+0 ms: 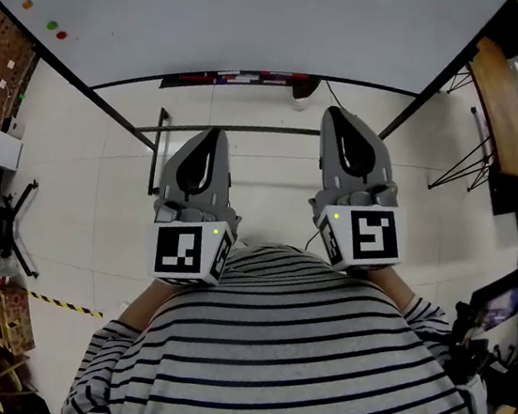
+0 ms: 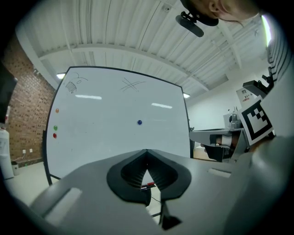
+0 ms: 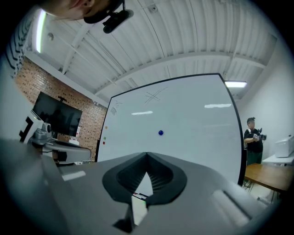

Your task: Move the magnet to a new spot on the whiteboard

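A small blue magnet [image 2: 139,122] sticks near the middle of the whiteboard [image 2: 101,142]; the right gripper view shows the same blue magnet [image 3: 160,132]. The head view does not reach it. My left gripper [image 1: 214,133] and right gripper [image 1: 338,114] are held close to the person's striped shirt, well short of the whiteboard [image 1: 266,13]. Both point toward it. The jaws of each meet at the tip, with nothing between them. Orange [image 1: 27,3], green [image 1: 51,25] and red [image 1: 62,34] magnets sit at the board's left edge.
A tray with markers [image 1: 247,79] runs along the board's lower edge, above the stand's legs [image 1: 161,146]. A wooden table [image 1: 504,110] stands to the right, and a person [image 3: 253,137] stands beside it. A brick wall [image 2: 23,119] is on the left. Striped tape [image 1: 62,303] lies on the floor.
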